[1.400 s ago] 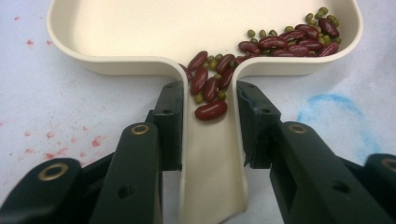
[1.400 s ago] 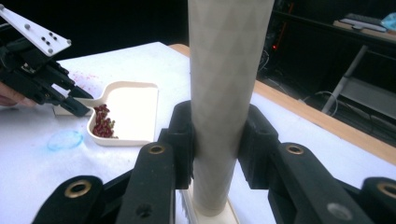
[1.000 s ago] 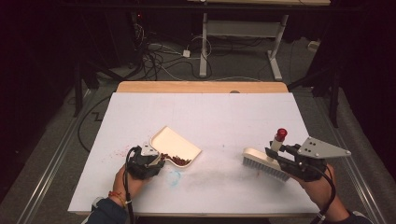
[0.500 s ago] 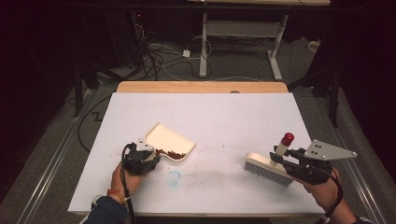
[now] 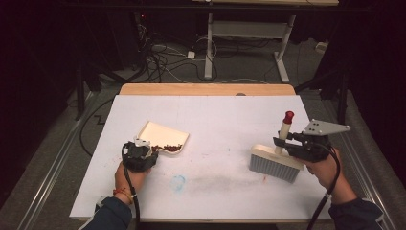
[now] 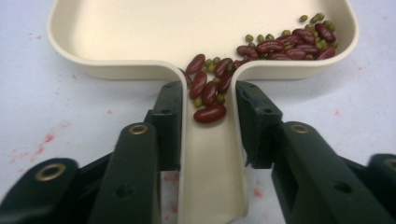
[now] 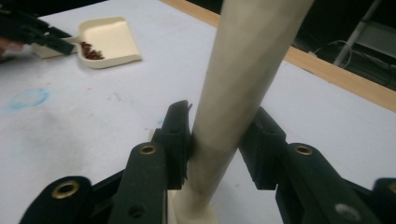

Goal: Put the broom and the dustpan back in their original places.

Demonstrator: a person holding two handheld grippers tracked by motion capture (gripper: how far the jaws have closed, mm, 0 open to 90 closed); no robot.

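Gripping a cream pan (image 5: 162, 134) by its handle with the left gripper (image 5: 150, 150), out at 9 o'clock on the white table (image 5: 215, 110); pads (image 6: 169, 119) set against both sides of the handle, jaws just having eased a little wider; pan flat on the tabletop, its open mouth turned toward 1 o'clock in the high view. Heaped in the pan's near corner and spilling down the handle channel between the pads, red and green beans (image 6: 210, 91); thickest toward 2 o'clock in the left gripper view. Over at 3 o'clock on the table, clasping the handle of a brush (image 5: 274, 164) with the right gripper (image 5: 281, 143); pads (image 7: 177, 140) close on either side of the pale stem, the left one plainly touching it, the far one partly hidden behind it; jaws here too just having opened slightly. Resting on the table, bristles down, the brush's grey block at 7 o'clock of the gripper; handle rising toward 12 o'clock and ending in a red tip (image 5: 288, 116). Pan and brush well apart, with bare table between. At 7 o'clock on the table, just right of the left hand (image 5: 127, 175), a faint blue smudge (image 5: 178, 182); scattered pink flecks around the pan. Behind the brush at 4 o'clock, the right hand (image 5: 326, 167), cable trailing off the near edge. Along the table's 12 o'clock side, a wooden strip (image 5: 206, 89).
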